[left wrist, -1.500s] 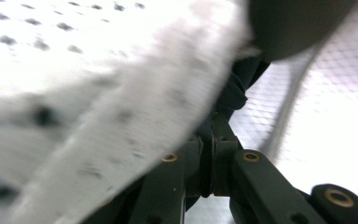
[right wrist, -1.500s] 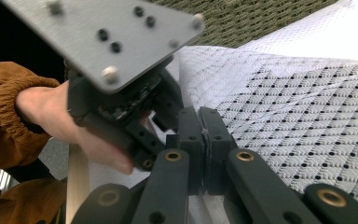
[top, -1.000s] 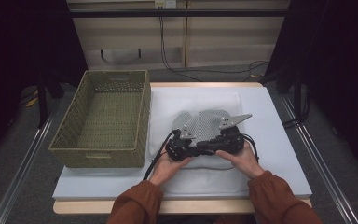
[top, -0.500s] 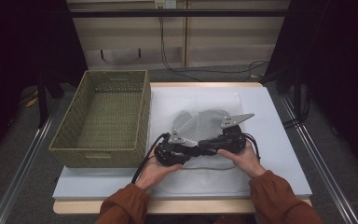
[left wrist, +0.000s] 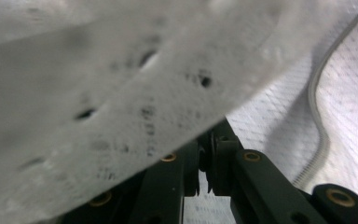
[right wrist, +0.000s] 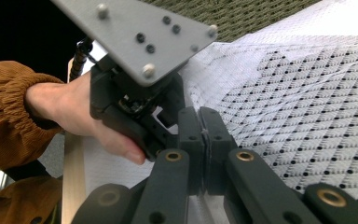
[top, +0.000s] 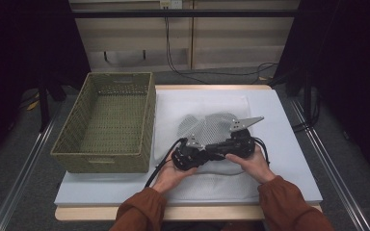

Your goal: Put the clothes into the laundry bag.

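Both grippers, left (top: pixel 189 156) and right (top: pixel 231 144), pinch the mesh cloth (top: pixel 207 127) near the table's front edge; jaws clamped tight. Looks floppy and light, so grab hems.

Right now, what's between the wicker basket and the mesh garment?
High view: bare white table cover alone between wicker basket and mesh garment; both grippers sit on the garment's near edge.

left gripper (top: pixel 189 155) tips: in the high view, hidden under its body and the hand
mesh cloth (left wrist: pixel 98 107): blurred, too close in the left gripper view
cloth's near edge: covered by both grippers
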The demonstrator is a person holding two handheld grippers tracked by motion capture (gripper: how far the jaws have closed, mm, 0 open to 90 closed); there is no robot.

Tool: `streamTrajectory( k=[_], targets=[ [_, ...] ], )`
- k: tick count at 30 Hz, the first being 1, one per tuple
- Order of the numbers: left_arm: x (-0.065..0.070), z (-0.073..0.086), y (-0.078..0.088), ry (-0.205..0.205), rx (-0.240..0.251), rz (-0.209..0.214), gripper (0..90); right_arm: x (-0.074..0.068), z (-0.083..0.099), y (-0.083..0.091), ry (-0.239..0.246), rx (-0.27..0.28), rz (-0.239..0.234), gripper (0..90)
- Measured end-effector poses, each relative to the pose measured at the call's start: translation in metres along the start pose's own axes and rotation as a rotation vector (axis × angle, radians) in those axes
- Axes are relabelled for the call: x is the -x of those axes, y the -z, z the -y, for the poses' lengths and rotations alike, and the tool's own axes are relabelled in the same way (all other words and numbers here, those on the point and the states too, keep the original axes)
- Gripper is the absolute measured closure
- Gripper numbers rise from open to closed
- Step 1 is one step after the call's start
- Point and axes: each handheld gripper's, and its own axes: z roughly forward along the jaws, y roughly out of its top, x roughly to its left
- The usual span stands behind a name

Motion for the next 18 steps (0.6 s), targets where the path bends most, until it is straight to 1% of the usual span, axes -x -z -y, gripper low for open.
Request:
streamTrajectory(
  k=[2, 3, 4, 5, 6, 7, 9, 11, 14, 15, 16, 18],
  targets=[
    [0.000, -0.002, 0.000, -0.012, -0.010, -0.032, 86.2, 0.000, 0.001, -0.001, 0.002, -0.002, -0.005, 88.7],
    [-0.001, -0.003, 0.000, 0.003, -0.013, -0.032, 86.3, 0.000, 0.001, -0.001, 0.000, -0.005, -0.004, 88.8],
    [-0.002, -0.004, -0.002, 0.005, -0.003, -0.034, 86.3, 0.000, 0.001, -0.001, 0.001, -0.005, -0.003, 88.8],
    [-0.002, -0.004, -0.004, 0.027, 0.011, -0.043, 86.3, 0.000, 0.001, -0.001, 0.001, -0.005, -0.005, 88.7],
    [-0.004, -0.005, -0.004, 0.038, 0.003, -0.041, 86.3, 0.000, 0.001, -0.001, 0.003, -0.008, -0.004, 88.8],
    [-0.005, -0.005, -0.006, 0.065, 0.020, -0.047, 86.2, 0.000, 0.000, -0.001, 0.004, -0.010, 0.003, 88.8],
    [-0.005, -0.007, -0.008, 0.043, 0.022, -0.071, 86.2, 0.001, 0.000, 0.001, -0.004, -0.005, 0.001, 88.8],
    [-0.005, -0.008, -0.010, 0.065, 0.033, -0.086, 86.2, 0.002, 0.000, 0.002, -0.006, -0.003, 0.002, 88.8],
    [-0.006, -0.010, -0.013, 0.062, 0.044, -0.111, 86.1, 0.002, 0.003, 0.003, -0.008, -0.010, 0.004, 88.8],
    [-0.006, -0.010, -0.014, 0.063, 0.046, -0.108, 86.0, 0.002, 0.004, 0.003, -0.010, -0.013, 0.002, 88.8],
    [-0.006, -0.011, -0.014, 0.073, 0.039, -0.116, 86.0, 0.003, 0.004, 0.003, -0.013, -0.013, 0.001, 88.8],
    [-0.007, -0.010, -0.014, 0.069, 0.046, -0.109, 85.5, 0.003, 0.004, 0.003, -0.013, -0.011, 0.000, 88.8]
  ],
)
